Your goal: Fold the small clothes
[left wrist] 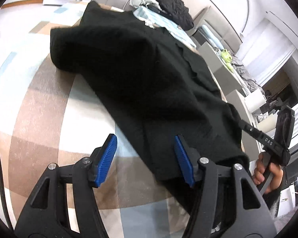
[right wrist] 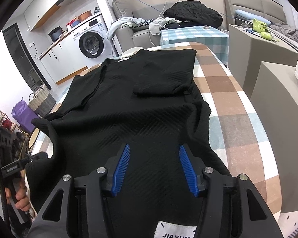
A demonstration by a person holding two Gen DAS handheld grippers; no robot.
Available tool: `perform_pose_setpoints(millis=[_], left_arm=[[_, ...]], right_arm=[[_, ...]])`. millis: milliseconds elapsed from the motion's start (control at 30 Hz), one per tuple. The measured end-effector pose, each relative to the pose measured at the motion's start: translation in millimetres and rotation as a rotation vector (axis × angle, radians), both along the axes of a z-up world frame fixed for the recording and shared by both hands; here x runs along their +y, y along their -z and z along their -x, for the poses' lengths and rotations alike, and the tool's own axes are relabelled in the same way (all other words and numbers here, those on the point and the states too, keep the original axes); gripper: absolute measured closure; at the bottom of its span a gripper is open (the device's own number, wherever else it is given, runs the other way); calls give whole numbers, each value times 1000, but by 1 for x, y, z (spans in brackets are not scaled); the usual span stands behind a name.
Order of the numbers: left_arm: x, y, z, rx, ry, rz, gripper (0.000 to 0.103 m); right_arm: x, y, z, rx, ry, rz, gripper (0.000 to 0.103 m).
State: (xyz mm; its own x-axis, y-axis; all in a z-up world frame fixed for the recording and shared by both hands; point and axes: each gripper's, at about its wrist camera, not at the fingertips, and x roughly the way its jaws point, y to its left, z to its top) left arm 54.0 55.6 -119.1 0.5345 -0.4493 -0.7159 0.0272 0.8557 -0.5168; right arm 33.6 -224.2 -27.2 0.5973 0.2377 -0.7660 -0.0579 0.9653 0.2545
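A black knit top (right wrist: 141, 99) lies lengthwise on the checked tablecloth (right wrist: 226, 91), one sleeve folded across its chest, its white label (right wrist: 174, 230) at the near edge. My right gripper (right wrist: 154, 168) is open just above the near hem, fingers apart with nothing between them. My left gripper (left wrist: 146, 157) is open at the garment's (left wrist: 141, 75) left side, its right finger (left wrist: 183, 156) at the cloth's edge, its left finger over bare tablecloth (left wrist: 49, 109). The other gripper shows at the right edge of the left wrist view (left wrist: 268, 138), and at the left edge of the right wrist view (right wrist: 19, 166).
Grey blocks (right wrist: 268, 65) stand right of the table. Behind it is a sofa with a black jacket (right wrist: 192, 11) and loose clothes. A washing machine (right wrist: 91, 41) and baskets (right wrist: 41, 99) stand to the left.
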Motion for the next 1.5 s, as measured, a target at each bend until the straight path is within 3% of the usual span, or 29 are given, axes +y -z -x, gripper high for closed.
perform_pose_setpoints(millis=[167,367,400,467,500,700,800,967,1067,1167,1333,1500], left_arm=[[-20,-2,4,19,80,36,47],[-34,0,2,37,118,15,47],[-35,-1,1,35,113,6,51],[-36,-1,1,38,110,-2,79],[-36,-1,2,34,125,-3,99],[-18,-38,24,-88,67,-15,100],[25,-62,63,-133,-32,-59,100],[92,-76,127,-127,-185,-125,100],[107,-78,138,-114,-140,-202,100],[100,-70,143,-92,-26,-260,100],[91,-46,152,-21,77,-243,100],[102,-27,163,-2,25,-198,100]], right_arm=[[4,1,1,6,-11,1,50],[2,2,5,8,0,1,50],[1,2,6,10,3,1,50],[0,3,7,10,8,-3,50],[-1,3,8,10,8,-4,50],[-2,1,7,2,13,-10,50],[-1,0,5,-4,4,-12,50],[-4,2,0,-11,12,-35,50],[-9,7,0,-1,37,-52,50],[-17,8,7,18,70,-35,50],[-39,6,27,14,146,-7,50],[-64,7,48,22,247,-1,50]])
